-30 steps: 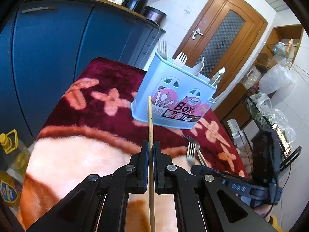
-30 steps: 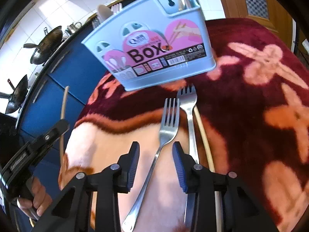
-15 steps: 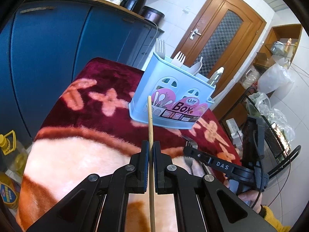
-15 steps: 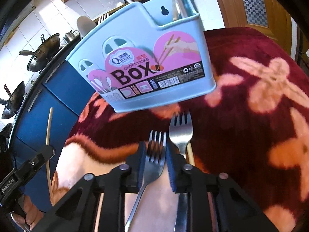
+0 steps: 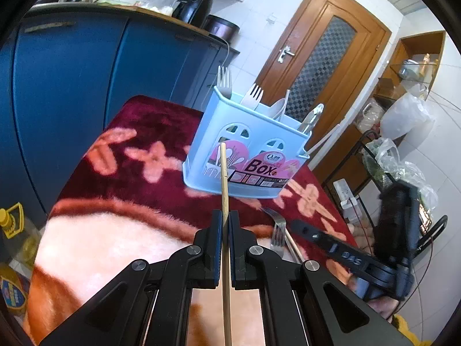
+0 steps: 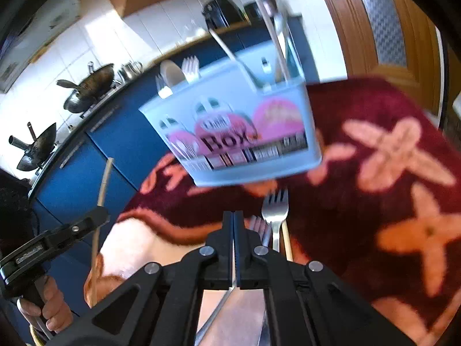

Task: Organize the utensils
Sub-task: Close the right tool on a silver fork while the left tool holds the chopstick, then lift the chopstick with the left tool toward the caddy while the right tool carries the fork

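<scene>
The left tool (image 5: 225, 230) is closed on a thin, light, stiff chopstick (image 5: 224, 178), while the right tool (image 6: 233, 225) is closed on a smooth, slippery fork handle (image 6: 214, 315).

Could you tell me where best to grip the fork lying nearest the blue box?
Grip the fork by its narrow neck behind the tines, from above, across its width: it lies flat, tines toward the box, a chopstick close along its right side.

Both wrist cameras look low and close across the blanket-covered tabletop (image 5: 95, 248), sharing the blue utensil box (image 5: 247, 155) (image 6: 239, 144) from neighbouring angles.
</scene>
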A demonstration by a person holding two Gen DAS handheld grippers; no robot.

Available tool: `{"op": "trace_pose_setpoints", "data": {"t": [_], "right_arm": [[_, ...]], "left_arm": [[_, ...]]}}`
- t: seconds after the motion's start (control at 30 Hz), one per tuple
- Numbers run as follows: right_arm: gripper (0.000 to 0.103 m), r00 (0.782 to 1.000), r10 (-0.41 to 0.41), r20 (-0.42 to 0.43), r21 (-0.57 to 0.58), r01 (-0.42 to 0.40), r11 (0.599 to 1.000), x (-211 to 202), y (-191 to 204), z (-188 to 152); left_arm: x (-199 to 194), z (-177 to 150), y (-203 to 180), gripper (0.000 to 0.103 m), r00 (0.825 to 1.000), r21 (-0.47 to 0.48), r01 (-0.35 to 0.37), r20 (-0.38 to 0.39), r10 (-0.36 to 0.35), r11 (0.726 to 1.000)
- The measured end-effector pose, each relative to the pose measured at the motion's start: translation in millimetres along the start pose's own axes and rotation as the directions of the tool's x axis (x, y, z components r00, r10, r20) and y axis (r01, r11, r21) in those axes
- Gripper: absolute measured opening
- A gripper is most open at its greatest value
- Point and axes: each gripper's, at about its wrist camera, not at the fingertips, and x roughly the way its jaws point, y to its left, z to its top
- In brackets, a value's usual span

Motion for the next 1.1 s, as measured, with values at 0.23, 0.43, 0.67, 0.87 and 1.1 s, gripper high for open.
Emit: {"op": "trace_pose_setpoints", "data": {"t": [0.23,0.43,0.67,0.87,1.1], "right_arm": [[0.005,0.995,-0.019,-0.101,-0.003,0.019,1.000,-1.5,2.9,-0.9],[0.019,0.980,-0.012,-0.198,0.105,0.033,0.994,15.0,-15.3,-17.2],[0.024,0.976,-0.001,-0.219,0.138,0.032,0.990,33.0,-24.9,-21.1],[0.024,0.983,0.028,-0.180,0.146,-0.002,0.989,45.5,-32.4,-9.8],[0.015,0.981,0.049,-0.186,0.099,-0.031,0.995,51.8,-34.7,-2.5]], "left_arm": [[-2.0,0.9,-6.6,0.004,1.000,0.008,-0.002,0.008,0.002,1.000],[-3.4,0.2,-7.9,0.004,1.000,0.017,-0.011,0.011,0.010,1.000],[-3.6,0.9,-8.3,0.004,1.000,0.018,-0.019,0.018,0.018,1.000],[-2.1,0.4,-9.1,0.004,1.000,0.022,-0.016,0.015,0.016,1.000],[1.9,0.5,-10.3,0.004,1.000,0.015,-0.017,0.011,0.017,1.000]]}}
